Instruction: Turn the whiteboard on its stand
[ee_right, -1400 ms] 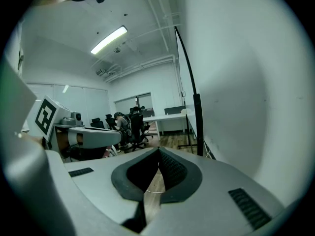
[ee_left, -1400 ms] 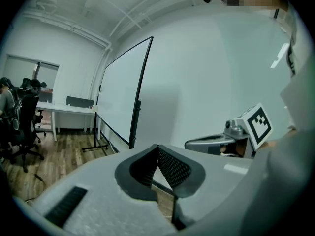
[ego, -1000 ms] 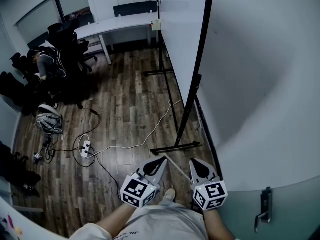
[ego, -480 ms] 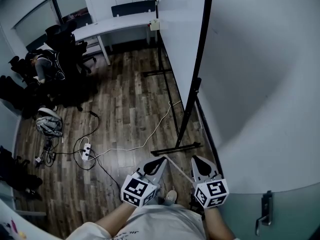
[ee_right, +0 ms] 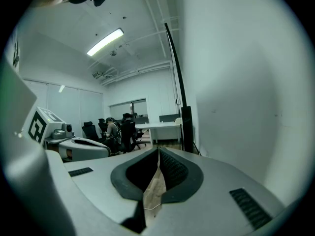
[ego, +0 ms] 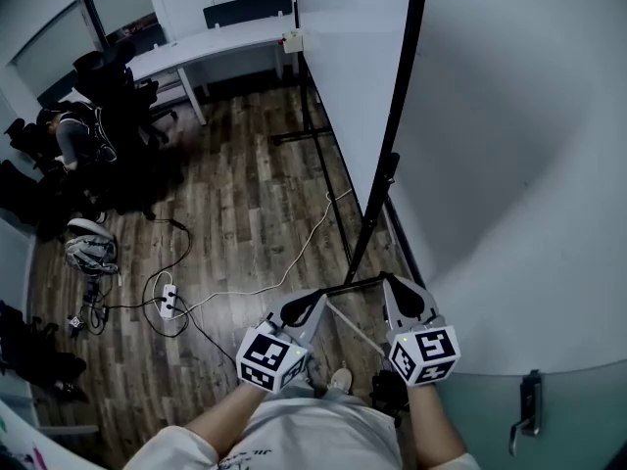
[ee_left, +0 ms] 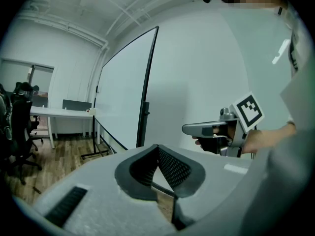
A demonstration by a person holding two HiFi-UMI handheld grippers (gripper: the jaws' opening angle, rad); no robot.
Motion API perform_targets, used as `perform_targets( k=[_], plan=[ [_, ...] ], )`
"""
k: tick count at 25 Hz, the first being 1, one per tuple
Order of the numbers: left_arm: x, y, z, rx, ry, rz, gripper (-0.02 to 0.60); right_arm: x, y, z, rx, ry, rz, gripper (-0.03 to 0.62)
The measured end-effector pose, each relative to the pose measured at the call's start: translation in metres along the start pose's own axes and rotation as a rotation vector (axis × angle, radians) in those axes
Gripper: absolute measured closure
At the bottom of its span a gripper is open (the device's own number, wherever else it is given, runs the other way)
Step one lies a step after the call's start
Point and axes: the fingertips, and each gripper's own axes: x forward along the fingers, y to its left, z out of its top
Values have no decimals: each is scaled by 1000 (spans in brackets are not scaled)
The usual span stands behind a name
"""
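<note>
The whiteboard (ego: pixel 343 67) stands edge-on ahead of me, its black frame post (ego: pixel 392 135) dropping to a floor foot (ego: pixel 353 286). In the left gripper view the whiteboard (ee_left: pixel 123 92) shows its white face. The right gripper view has only the whiteboard's thin black edge (ee_right: pixel 176 68). My left gripper (ego: pixel 312 300) is shut and empty, left of the foot and apart from the board. My right gripper (ego: pixel 397 280) is shut on nothing too, just right of the post's base. Both point nearly level, side by side; the left gripper (ee_left: pixel 157 147) and the right gripper (ee_right: pixel 158 150) show their tips meeting.
A plain wall (ego: pixel 529 164) runs close behind the board on the right, with a door handle (ego: pixel 524 409) low down. A white cable and a power strip (ego: pixel 168 297) lie on the wood floor. At the far left are a white desk (ego: pixel 216 42), office chairs (ego: pixel 108 86) and a seated person (ego: pixel 69 135).
Both grippers have moved forward, closer to the stand's foot and post; the right one has also risen a little. Both stay shut.
</note>
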Motion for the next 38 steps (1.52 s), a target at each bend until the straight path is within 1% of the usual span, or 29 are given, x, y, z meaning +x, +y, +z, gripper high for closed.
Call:
perform_targets(
  k=[5,10,12,14,17,20,24,30,38],
  plan=[
    [14,22,19,-1,-31,2,571,24,-15,21,-30,-19,-26,588],
    [32,36,27,8,-43,-2,571,52,-37,35,-32,-38,-50,584],
    [37,40,31,14,-49,-5,571,62,-44,43,-37,-45,-60,557],
    [42,45,33,19,-52,0,571,74,-53,47,-42,-47,-68,502],
    [48,52,35,15,-54,2,571,94,-64,51,-47,-44,-78,457],
    [48,56,37,4,-59,1,571,113,-75,52,-44,-40,-95,430],
    [51,58,32,2,-51,-1,571,141,-92,50,-13,-31,-106,397],
    [52,66,24,-11,-31,-6,572,169,-100,50,-6,-14,-110,382],
    [56,76,9,-27,1,25,572,202,-116,43,-4,11,-107,379]
  ],
)
